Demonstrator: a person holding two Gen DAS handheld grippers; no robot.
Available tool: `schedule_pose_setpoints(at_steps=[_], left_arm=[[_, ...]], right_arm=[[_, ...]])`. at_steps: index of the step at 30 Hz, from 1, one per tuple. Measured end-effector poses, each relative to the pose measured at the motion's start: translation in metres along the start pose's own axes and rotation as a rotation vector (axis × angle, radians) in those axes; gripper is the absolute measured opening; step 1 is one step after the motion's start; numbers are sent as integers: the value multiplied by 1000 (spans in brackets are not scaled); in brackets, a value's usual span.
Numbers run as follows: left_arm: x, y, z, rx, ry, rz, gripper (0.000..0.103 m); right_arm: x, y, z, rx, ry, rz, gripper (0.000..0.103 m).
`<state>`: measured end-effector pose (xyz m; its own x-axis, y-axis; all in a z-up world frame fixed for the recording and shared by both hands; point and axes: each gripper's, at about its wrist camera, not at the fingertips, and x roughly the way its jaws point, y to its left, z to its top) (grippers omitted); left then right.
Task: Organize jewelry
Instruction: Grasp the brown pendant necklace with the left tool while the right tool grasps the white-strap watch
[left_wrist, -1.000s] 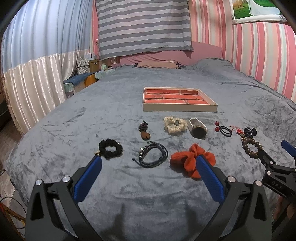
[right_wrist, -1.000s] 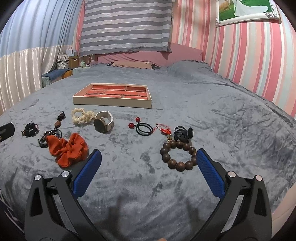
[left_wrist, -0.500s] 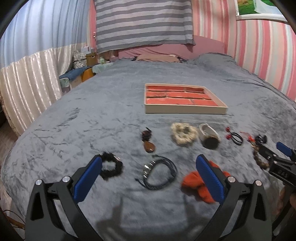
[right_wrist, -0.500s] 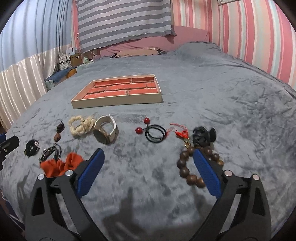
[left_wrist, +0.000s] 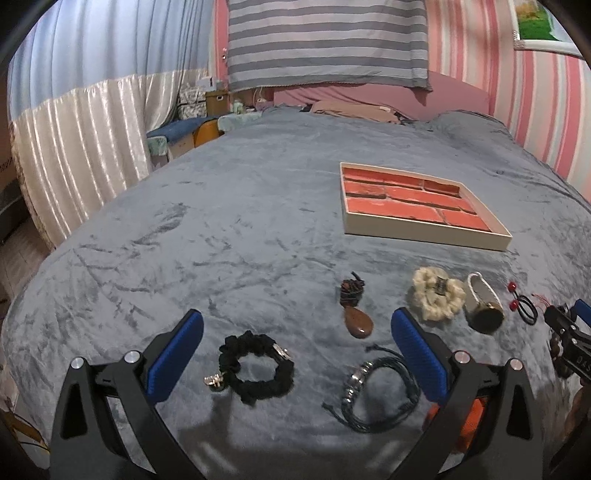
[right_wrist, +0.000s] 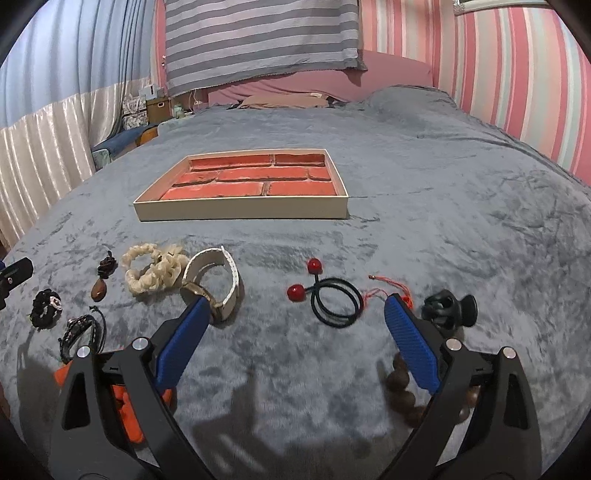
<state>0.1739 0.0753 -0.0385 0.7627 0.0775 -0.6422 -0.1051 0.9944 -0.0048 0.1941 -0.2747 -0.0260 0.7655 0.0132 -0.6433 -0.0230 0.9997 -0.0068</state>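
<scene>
Two hand-held grippers hover with blue pads wide apart and empty. The left hand-held gripper (left_wrist: 293, 350) frames the black scrunchie (left_wrist: 256, 363) on the bed (left_wrist: 221, 229), just ahead and nearer than the right hand-held gripper (right_wrist: 295, 343); the tray (left_wrist: 424, 230) lies beyond, to the right.

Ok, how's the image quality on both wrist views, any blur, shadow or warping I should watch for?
Left wrist: sharp, fisheye bends the tray edges; tool shadow darkens the blanket near the bottom. Right wrist: slight blur on the beads behind the tool; tool shadows fall on the near blanket; no glare.
</scene>
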Motion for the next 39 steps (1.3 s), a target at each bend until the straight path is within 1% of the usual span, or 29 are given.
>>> schedule_pose_setpoints(at_steps=[3, 5, 11, 14, 17, 19, 22, 25, 30, 32, 34, 35, 37, 39], left_arm=[[7, 1, 2, -7, -2, 10, 99], [12, 2, 2, -9, 1, 11, 99], [31, -2, -3, 22, 55, -8, 99], [42, -2, -1, 34, 75, -18, 99], [55, -3, 2, 36, 98, -29, 99], [63, -6, 1, 51, 113, -33, 99], [73, -12, 2, 69, 134, -46, 99], [82, -20, 9, 94, 136, -54, 99], [97, -26, 20, 105, 149, -78, 98], [103, -29, 22, 115, 161, -86, 94], [110, -32, 24, 127, 178, -90, 85], [114, -32, 23, 129, 193, -97, 83], [119, -31, 21, 119, 219, -110, 76], [125, -28, 19, 109, 246, -122, 72]], right_arm=[[8, 1, 3, -5, 10, -1, 92], [14, 2, 5, -15, 17, -2, 89], [23, -2, 10, 16, 15, -12, 88], [27, -1, 11, 6, 16, -19, 88], [35, -1, 12, 2, 30, -12, 85], [42, -2, 14, 4, 44, -6, 82], [53, -3, 16, 16, 64, 11, 80], [62, 0, 20, 18, 78, 27, 77], [78, 9, 28, 13, 113, 57, 73], [84, 11, 32, 20, 130, 75, 71], [88, 15, 34, 16, 143, 82, 68], [90, 18, 35, 10, 151, 84, 68], [95, 22, 35, 5, 170, 95, 65], [100, 26, 34, 4, 191, 101, 62]])
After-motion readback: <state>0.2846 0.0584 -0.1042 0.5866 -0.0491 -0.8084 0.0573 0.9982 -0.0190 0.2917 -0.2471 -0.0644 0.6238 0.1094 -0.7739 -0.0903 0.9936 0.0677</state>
